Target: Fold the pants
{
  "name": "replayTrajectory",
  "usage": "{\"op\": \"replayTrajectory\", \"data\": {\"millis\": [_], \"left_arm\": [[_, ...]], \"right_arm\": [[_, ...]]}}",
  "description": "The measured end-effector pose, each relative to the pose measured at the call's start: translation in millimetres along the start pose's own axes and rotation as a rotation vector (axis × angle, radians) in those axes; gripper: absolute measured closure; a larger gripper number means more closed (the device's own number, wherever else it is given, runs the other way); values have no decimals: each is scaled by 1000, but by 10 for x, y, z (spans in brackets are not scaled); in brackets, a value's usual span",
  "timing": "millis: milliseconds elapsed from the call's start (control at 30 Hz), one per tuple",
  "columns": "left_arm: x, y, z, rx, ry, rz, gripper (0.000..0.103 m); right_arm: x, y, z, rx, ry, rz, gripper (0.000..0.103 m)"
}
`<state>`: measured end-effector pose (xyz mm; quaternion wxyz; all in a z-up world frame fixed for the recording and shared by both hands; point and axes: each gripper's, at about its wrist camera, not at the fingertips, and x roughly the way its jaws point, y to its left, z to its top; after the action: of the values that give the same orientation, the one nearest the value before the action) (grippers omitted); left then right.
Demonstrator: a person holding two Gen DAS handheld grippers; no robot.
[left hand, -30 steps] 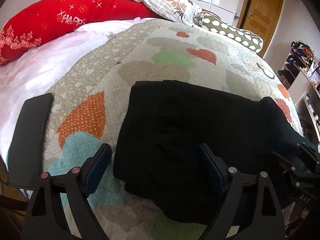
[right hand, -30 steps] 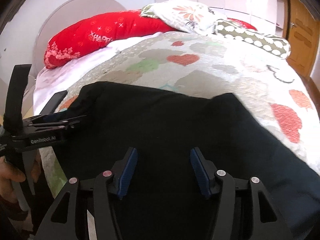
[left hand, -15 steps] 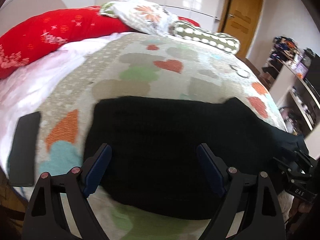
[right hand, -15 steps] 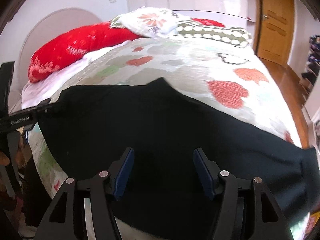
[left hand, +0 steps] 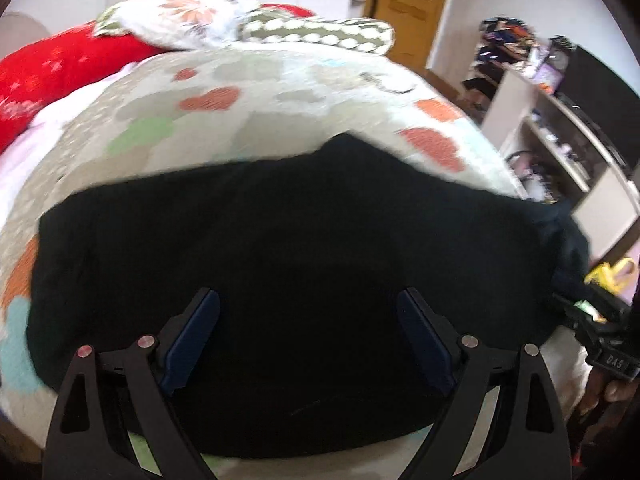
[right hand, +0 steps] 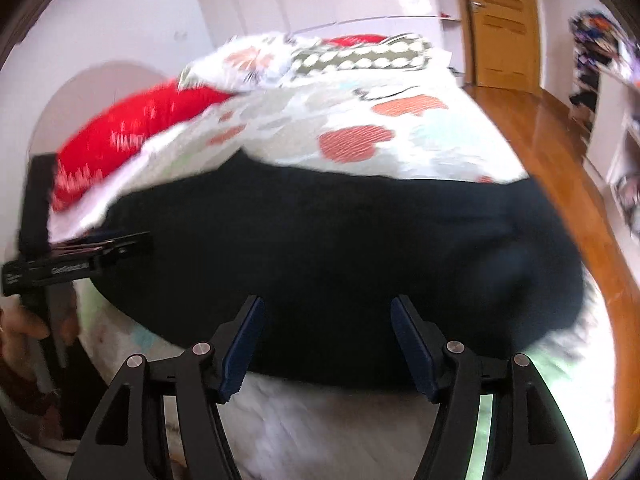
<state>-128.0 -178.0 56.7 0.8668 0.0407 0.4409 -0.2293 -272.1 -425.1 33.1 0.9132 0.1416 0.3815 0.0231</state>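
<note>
Tongs (left hand: pixel 308 336) apart above black pants (left hand: pixel 280 240)

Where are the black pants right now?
The black pants lie across the near edge of the patterned quilt, under both open grippers, with the pillows at the far end.

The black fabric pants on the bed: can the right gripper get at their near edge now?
Probably yes. The right gripper is open over the black fabric pants, and nothing lies between them.
</note>
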Motion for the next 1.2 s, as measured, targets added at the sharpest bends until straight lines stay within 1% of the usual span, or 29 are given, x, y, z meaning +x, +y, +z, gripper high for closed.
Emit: {"op": "replayTrajectory", "data": {"millis": [67, 133, 200, 267, 333, 433, 533, 567, 633, 700, 767, 833, 867, 900, 933, 1000, 1033, 1067, 1100, 1167, 1200], "left_arm": [[36, -196, 144, 40, 6, -59, 12], [98, -407, 287, 75, 20, -131, 12], [217, -675, 438, 124, 63, -229, 12], [380, -937, 571, 169, 114, -306, 12], [519, -1197, 664, 228, 154, -350, 12], [728, -1627, 754, 343, 185, -366, 12], [906, -1900, 793, 419, 212, -368, 12], [986, -1999, 813, 447, 228, -363, 12], [1100, -2130, 838, 498, 251, -344, 12], [1197, -2206, 855, 544, 253, -323, 12], [1274, -2268, 892, 568, 256, -338, 11], [1304, -2302, 916, 579, 250, -354, 11], [1316, -2310, 921, 589, 247, -356, 12], [1320, -2310, 915, 596, 241, -358, 12], [1333, -2320, 906, 603, 231, -359, 13], [1344, -2312, 886, 611, 211, -362, 16], [1326, -2304, 877, 606, 201, -369, 19], [1353, -2327, 904, 600, 197, -376, 27], [1342, -2322, 912, 592, 193, -387, 34], [1277, -2307, 942, 570, 191, -419, 70], [1247, -2305, 961, 562, 197, -431, 75]], "right_arm": [[-158, -198, -52, 64, -11, 4, 32], [-238, -338, -92, 105, -18, -3, 32], [-290, -448, -112, 143, -22, -11, 32], [-349, -512, -133, 161, -17, -25, 32], [-403, -557, -147, 172, -14, -12, 31], [-373, -639, -145, 202, -16, 7, 28], [-283, -740, -99, 243, -20, 0, 26], [-247, -778, -89, 262, -21, 10, 23], [-182, -850, -74, 286, -25, 25, 22], [-121, -907, -54, 297, -39, 36, 21], [-58, -980, -40, 320, -70, 46, 21], [-20, -1065, -33, 374, -107, 64, 22], [-13, -1097, -33, 398, -128, 56, 29], [6, -1113, -28, 401, -135, 32, 44], [10, -1122, -39, 403, -139, 25, 50], [13, -1146, -38, 416, -156, 45, 61], [9, -1138, -24, 414, -161, 61, 66], [-6, -1121, -8, 410, -161, 90, 78], [-39, -1087, 15, 402, -163, 84, 79], [-104, -982, 84, 374, -171, 79, 81], [-138, -920, 133, 357, -178, 81, 82]]}}
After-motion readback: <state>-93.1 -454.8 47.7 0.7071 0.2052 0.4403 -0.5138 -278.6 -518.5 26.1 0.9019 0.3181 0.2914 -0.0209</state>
